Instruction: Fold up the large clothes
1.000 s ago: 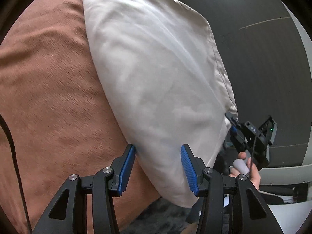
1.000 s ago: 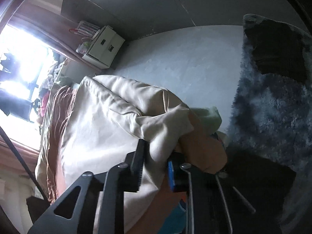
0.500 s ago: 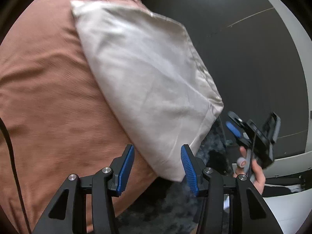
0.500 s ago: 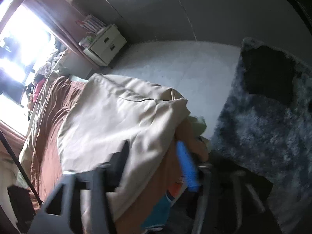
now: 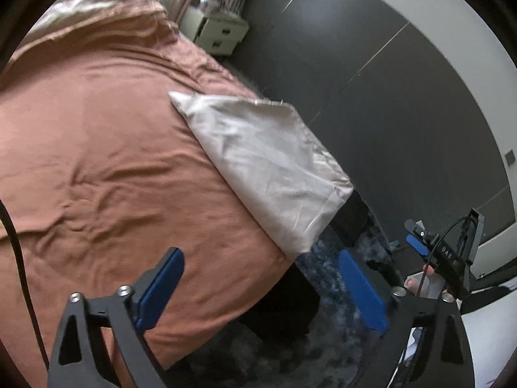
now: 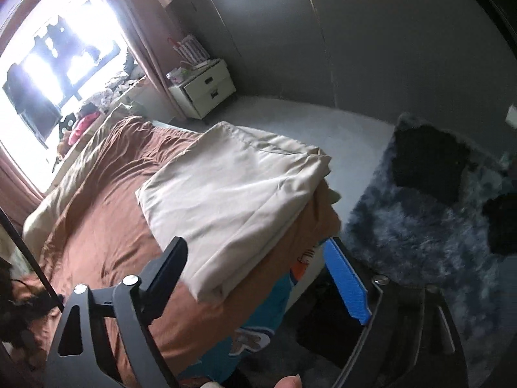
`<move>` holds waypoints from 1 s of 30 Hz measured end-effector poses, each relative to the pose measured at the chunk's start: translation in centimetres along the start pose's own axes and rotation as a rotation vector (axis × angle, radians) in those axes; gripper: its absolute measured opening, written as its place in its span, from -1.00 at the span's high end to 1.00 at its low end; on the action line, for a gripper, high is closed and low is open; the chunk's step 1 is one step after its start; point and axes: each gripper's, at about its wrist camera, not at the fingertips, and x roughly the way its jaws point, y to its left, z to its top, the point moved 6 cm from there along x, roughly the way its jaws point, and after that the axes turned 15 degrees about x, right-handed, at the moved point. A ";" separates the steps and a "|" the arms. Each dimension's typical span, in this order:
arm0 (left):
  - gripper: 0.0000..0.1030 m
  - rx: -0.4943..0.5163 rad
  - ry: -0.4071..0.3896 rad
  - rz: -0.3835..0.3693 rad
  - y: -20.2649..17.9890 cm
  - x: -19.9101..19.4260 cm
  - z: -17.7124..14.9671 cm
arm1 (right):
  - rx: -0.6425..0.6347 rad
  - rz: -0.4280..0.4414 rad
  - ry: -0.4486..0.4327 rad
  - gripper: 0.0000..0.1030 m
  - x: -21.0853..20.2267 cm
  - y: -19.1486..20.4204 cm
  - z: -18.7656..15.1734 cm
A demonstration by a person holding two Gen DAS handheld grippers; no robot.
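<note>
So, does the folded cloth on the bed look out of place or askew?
Slightly. The folded beige cloth lies at the bed's corner, askew to the edges, one corner overhanging above the dark rug. It is otherwise neat.

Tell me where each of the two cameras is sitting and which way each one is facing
Left wrist: on the left gripper, angled down across the brown bedspread at the folded cream cloth; the right gripper and some fingers show.
Right wrist: on the right gripper, looking down along the bed toward the window; a fingertip shows at the bottom.
Shared: cloth, bedspread, white nightstand, shaggy rug.
</note>
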 end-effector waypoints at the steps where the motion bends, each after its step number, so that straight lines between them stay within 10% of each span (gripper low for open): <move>1: -0.97 0.013 -0.013 0.005 0.1 -1.2 -0.4 | -0.013 0.000 -0.010 -0.75 -1.1 0.4 -0.7; 4: -0.99 0.056 -0.083 0.067 0.6 -5.6 -2.0 | -0.055 0.002 -0.042 -1.00 -4.0 1.4 -2.6; 30: -0.99 0.135 -0.360 0.378 0.3 -27.8 -19.3 | -0.249 0.158 -0.092 -1.00 -16.9 0.8 -16.6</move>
